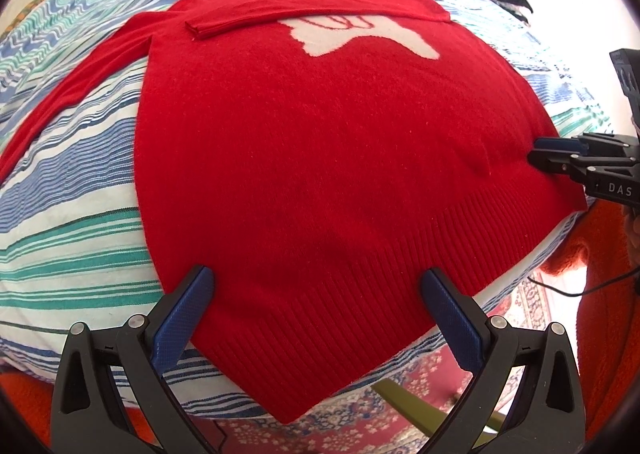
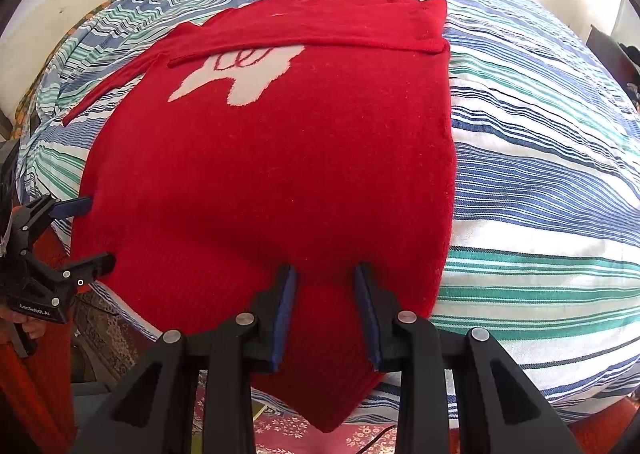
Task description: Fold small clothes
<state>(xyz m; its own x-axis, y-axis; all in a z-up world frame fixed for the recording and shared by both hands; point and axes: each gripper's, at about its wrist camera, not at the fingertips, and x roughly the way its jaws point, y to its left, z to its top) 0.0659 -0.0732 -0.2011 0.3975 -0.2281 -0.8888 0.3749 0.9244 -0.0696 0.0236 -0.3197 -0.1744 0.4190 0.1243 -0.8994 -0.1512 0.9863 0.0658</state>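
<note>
The red sweater (image 1: 320, 157) lies flat on the striped bed (image 1: 72, 238); one sleeve crosses its chest, partly hiding the white motif (image 1: 360, 38). The left gripper (image 1: 316, 286) spreads wide over the lower hem. The right gripper (image 2: 325, 278) stands narrower, astride the hem's corner.

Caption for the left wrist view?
Open left gripper over ribbed hem of red knit sweater on striped bedspread.

A bed (image 2: 540, 181) is wearing a cover striped in blue, green and white. Below its near edge, a red patterned rug (image 1: 404, 386) is showing, and a thin black cable (image 1: 576, 292) is trailing over it.
</note>
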